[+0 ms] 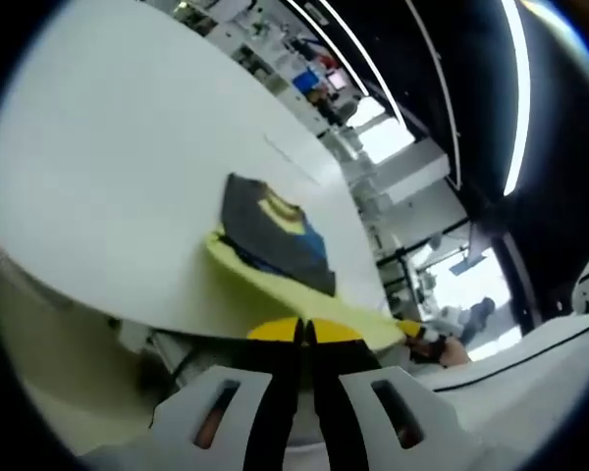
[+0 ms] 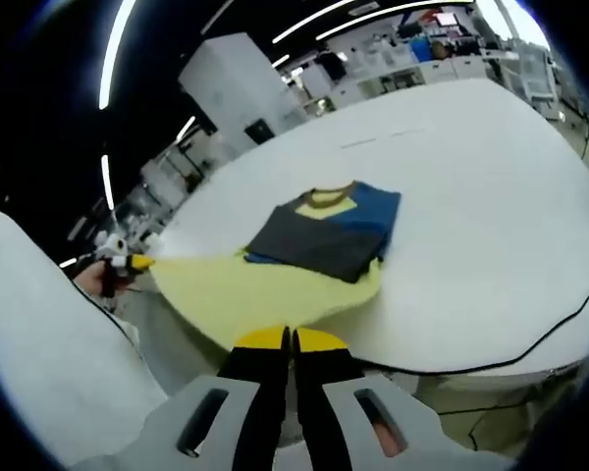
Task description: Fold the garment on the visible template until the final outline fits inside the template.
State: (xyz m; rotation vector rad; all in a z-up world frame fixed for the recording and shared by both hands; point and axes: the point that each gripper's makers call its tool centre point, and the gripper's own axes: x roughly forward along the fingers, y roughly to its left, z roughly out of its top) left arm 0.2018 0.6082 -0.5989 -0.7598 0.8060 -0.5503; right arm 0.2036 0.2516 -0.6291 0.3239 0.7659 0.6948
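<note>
In the left gripper view the left gripper [image 1: 305, 332] rises from the bottom edge with its two black, yellow-tipped jaws pressed together, no gap between the tips. They stand at the near edge of a pale yellow sheet [image 1: 275, 285] — the template — and whether a pinch of that sheet is caught between them is hard to tell, since the edge and the tips share the same colour. Beyond the tips the sheet runs across the near part of a wide white table [image 1: 108, 167], and on it lies the garment [image 1: 275, 231], folded into a compact dark grey block with a yellow neck patch and a blue strip along one side. The yellow sheet shows past the garment on the near side. At the far right end of the sheet the other gripper's yellow tip and a person's hand [image 1: 442, 348] appear.

In the right gripper view the right gripper [image 2: 291, 340] stands likewise, jaws closed tip to tip, at the near edge of the template [image 2: 245, 289]. The garment [image 2: 324, 234] rests on the far part of the sheet, its far side lying past the yellow onto the table [image 2: 491, 196]. A thin dark cable [image 2: 560, 329] curves along the table's near right edge. To the left, the left gripper [image 2: 128, 260] with a hand behind it meets the sheet's corner.
</note>
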